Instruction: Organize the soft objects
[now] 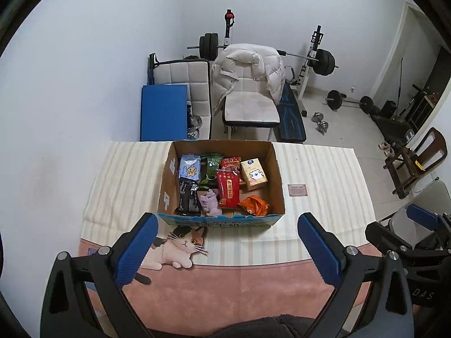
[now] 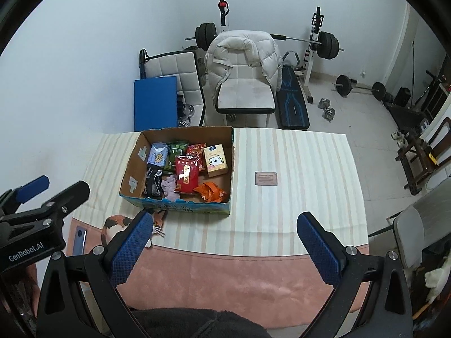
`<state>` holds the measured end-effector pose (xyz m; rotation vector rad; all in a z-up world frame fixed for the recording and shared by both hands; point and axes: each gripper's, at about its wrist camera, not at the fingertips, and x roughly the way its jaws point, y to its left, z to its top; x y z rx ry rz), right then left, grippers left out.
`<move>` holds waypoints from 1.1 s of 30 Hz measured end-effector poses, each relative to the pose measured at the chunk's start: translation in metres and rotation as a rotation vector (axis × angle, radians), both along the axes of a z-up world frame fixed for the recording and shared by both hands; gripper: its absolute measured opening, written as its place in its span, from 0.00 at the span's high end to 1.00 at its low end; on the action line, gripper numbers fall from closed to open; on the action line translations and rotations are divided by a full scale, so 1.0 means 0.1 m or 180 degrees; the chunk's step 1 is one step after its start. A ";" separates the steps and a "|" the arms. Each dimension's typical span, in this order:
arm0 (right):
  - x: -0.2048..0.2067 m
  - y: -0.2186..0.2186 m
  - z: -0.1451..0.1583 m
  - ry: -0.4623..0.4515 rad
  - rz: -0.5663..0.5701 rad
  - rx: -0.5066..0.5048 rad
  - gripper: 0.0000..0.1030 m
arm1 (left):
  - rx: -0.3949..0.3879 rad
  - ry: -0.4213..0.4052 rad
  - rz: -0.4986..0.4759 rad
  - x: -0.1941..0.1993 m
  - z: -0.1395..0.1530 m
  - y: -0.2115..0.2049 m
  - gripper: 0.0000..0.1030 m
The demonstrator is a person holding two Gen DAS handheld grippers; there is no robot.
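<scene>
Phone (image 2: 79,238) beside cat print — right view only.

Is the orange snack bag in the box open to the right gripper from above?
Probably yes: the orange snack bag lies uncovered at the cardboard box's near corner, and the right gripper is open, empty.

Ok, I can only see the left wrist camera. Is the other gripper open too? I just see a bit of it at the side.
Observer: Yes. The right wrist view shows the right gripper with both its blue fingers wide apart and nothing between them.
Operator: Does my gripper have any writing on it?
Observer: Yes. From the right wrist view, the left gripper has "GenRobot.AI" printed in white on its black body.
</scene>
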<state>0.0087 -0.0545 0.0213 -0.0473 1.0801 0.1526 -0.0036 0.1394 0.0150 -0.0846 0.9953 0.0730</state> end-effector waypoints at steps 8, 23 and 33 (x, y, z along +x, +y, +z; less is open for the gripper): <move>-0.03 -0.08 0.10 -0.0112 -0.0073 -0.0071 0.00 | 0.0081 -0.0123 0.0084 -0.08 0.08 0.03 0.01; 0.10 -0.05 0.10 -0.0337 -0.0186 -0.0261 0.00 | 0.0167 -0.0198 0.0190 0.04 -0.01 0.12 0.01; 0.16 -0.04 0.09 -0.0389 -0.0206 -0.0265 0.00 | 0.0160 -0.0216 0.0128 0.10 0.02 0.08 0.01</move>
